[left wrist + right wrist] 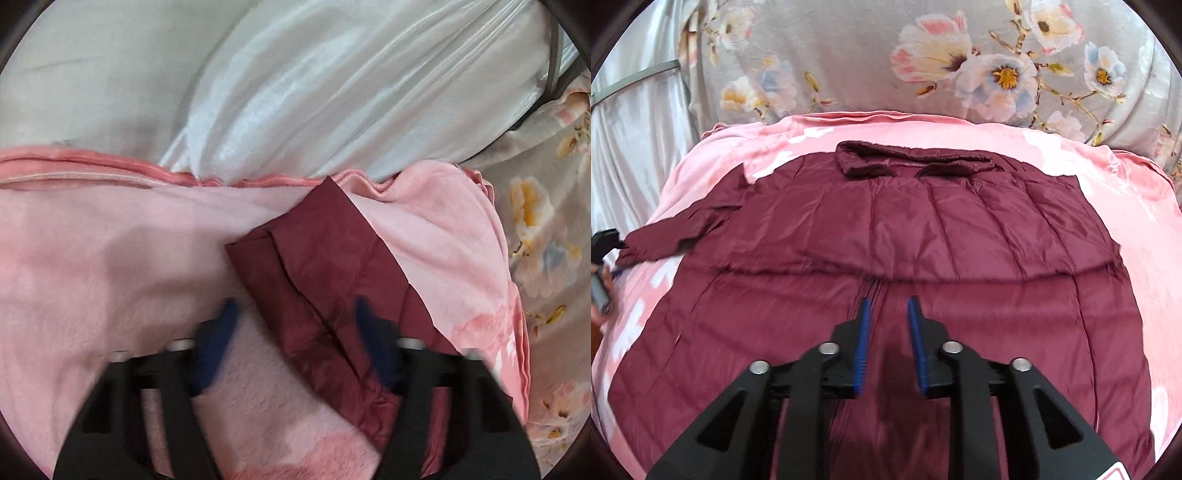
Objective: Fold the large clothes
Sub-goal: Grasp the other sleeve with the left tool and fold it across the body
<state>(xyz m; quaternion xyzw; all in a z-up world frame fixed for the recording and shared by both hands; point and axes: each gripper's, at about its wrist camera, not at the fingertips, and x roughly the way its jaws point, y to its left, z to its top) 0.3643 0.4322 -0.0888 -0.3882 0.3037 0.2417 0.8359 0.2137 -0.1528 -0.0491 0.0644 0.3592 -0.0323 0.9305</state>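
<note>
Item: maroon puffer jacket (886, 236), spread flat on pink blanket (1089, 177) over the bed, collar at 12 o'clock. Sleeve (314, 258) at 9 o'clock extended, unfolded. Folding barely begun. Left hand-held gripper (293, 310): jaws apart, gripping nothing. Right hand-held gripper (888, 306): part open, empty. Containers: none visible.

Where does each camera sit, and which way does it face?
Left wrist: on the left hand-held gripper, looking down along its open blue fingers at a maroon sleeve on the pink blanket.
Right wrist: on the right hand-held gripper, looking down over the jacket toward its collar; its fingers are open and empty. The left gripper shows at the left edge.
Shared: jacket, blanket, floral bedding.
</note>
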